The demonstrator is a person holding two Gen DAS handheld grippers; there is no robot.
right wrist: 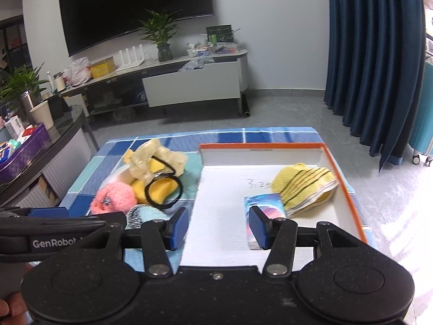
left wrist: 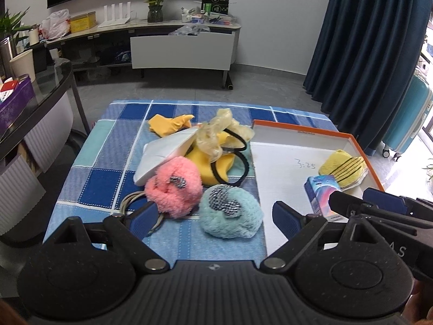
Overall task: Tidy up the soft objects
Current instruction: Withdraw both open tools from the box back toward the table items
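Hovering over the near edge of the checked cloth point(left wrist: 89, 187), the left gripper point(left wrist: 213, 216) stands wide and empty, with the blue pompom point(left wrist: 230, 211) directly ahead between its fingers and left of the tray point(left wrist: 284, 168). The right gripper point(right wrist: 218, 226), also wide and empty, hangs over the tray, farther from the pompom. The pink pompom point(left wrist: 173, 189) touches it on the far-left side, crowding that finger; hair bands point(left wrist: 232, 168) lie behind.
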